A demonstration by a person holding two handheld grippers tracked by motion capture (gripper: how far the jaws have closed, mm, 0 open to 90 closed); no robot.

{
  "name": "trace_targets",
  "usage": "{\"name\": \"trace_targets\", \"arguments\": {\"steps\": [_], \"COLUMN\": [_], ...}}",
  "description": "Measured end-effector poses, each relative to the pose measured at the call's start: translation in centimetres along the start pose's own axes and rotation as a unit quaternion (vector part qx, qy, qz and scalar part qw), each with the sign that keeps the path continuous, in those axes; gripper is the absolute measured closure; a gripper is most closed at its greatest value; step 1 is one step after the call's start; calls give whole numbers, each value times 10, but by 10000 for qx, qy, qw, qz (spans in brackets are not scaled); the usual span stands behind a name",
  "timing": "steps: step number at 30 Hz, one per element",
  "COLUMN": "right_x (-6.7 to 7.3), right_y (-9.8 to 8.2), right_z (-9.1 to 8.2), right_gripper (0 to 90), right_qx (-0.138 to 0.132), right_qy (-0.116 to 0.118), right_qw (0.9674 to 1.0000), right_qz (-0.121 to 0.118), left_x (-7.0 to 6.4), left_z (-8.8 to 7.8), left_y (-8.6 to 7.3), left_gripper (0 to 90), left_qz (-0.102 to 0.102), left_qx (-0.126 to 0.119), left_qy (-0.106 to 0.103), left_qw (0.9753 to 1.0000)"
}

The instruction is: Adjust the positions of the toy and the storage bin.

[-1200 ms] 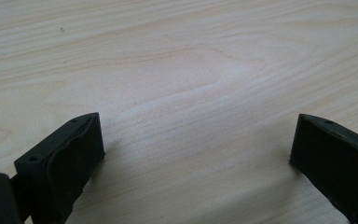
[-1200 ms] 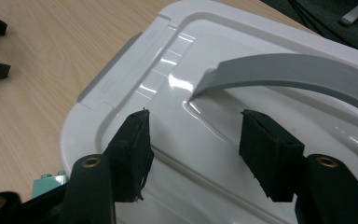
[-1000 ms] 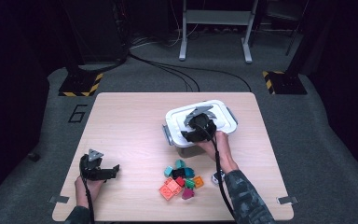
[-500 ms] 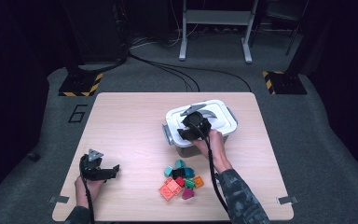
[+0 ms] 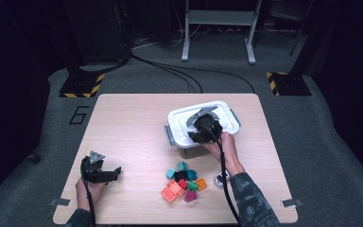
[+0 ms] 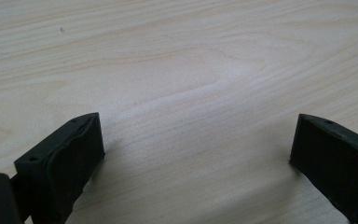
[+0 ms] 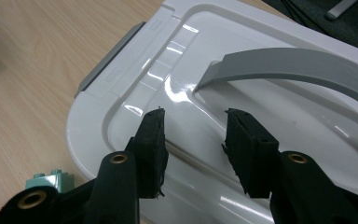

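A white lidded box stands right of the table's middle. Its lid has a grey handle standing up in an arc and a grey latch on the side. My right gripper hovers just over the lid, short of the handle's end. Its jaws have just been closing and stand fairly narrow, with only the lid's surface showing in the gap, so nothing is gripped. My left gripper rests open and empty on bare wood at the front left.
A pile of several coloured bricks lies in front of the box, and a teal brick shows beside the lid's corner. A small white and black object sits by the right forearm. Cables and stands cover the floor beyond the table.
The right hand has shifted slightly over the lid, toward its near side. The left gripper has kept still.
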State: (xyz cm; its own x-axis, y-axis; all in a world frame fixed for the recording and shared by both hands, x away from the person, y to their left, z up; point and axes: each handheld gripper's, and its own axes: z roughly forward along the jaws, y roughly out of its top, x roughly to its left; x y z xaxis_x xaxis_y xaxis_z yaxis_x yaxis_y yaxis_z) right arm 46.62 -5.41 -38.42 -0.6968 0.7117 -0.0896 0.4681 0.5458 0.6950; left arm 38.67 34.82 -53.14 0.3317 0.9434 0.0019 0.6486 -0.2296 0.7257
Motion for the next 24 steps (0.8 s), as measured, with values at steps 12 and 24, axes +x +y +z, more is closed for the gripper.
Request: {"name": "trace_targets", "arguments": {"steps": [12, 24], "right_x": [1, -65], "right_y": [9, -36], "right_z": [13, -55], "right_gripper": [585, 573], "right_qx": [-164, -508], "right_qy": [-243, -685], "right_qw": [9992, 9903], "right_qz": [268, 1094], "left_x": [0, 0], "left_z": [0, 0], "left_y": [0, 0], "left_gripper": [25, 25], "left_qz": [8, 12], "left_qx": [12, 33], "left_qy": [3, -15], "left_qw": [10000, 10000]}}
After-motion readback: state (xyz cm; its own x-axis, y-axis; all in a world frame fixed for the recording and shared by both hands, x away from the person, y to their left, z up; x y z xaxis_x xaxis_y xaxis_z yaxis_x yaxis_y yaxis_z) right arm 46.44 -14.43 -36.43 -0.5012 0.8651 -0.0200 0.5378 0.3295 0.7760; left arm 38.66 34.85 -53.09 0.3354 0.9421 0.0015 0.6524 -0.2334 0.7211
